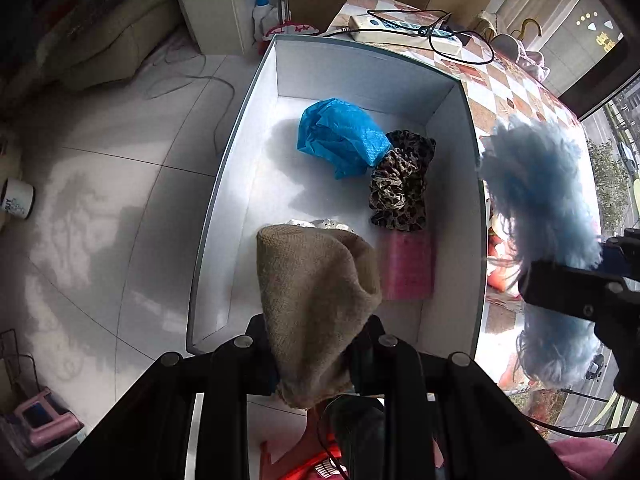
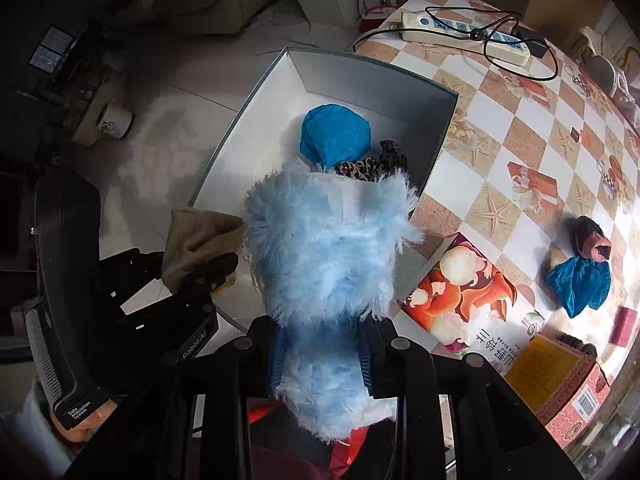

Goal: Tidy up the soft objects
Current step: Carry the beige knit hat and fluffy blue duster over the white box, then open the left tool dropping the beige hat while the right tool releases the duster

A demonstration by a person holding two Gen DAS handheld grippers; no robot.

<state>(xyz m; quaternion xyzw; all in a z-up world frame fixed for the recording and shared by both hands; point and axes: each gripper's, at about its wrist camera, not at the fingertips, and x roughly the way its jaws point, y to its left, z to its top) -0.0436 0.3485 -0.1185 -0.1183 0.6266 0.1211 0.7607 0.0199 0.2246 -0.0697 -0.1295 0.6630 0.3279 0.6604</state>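
A grey-white box (image 1: 476, 184) sits at the table's left edge; it also shows in the right wrist view (image 2: 224, 148). Inside lie a blue plastic bag (image 1: 340, 136), a leopard-print scrunchie (image 1: 400, 184), a pink item (image 1: 406, 268) and a white item (image 1: 320, 224). My left gripper (image 1: 316, 356) is shut on a tan knitted cloth (image 1: 316, 292) above the box's near end. My right gripper (image 2: 324, 344) is shut on a fluffy light-blue piece (image 2: 328, 248), held above the box's right wall; it also shows in the left wrist view (image 1: 540, 184).
The checkered tablecloth (image 2: 520, 128) carries a power strip with black cables (image 2: 464, 34), a picture box (image 2: 468, 292), a blue bag (image 2: 580, 280), a dark sock (image 2: 592, 236) and a red carton (image 2: 560, 380). A mug (image 1: 18, 200) stands on the tiled floor.
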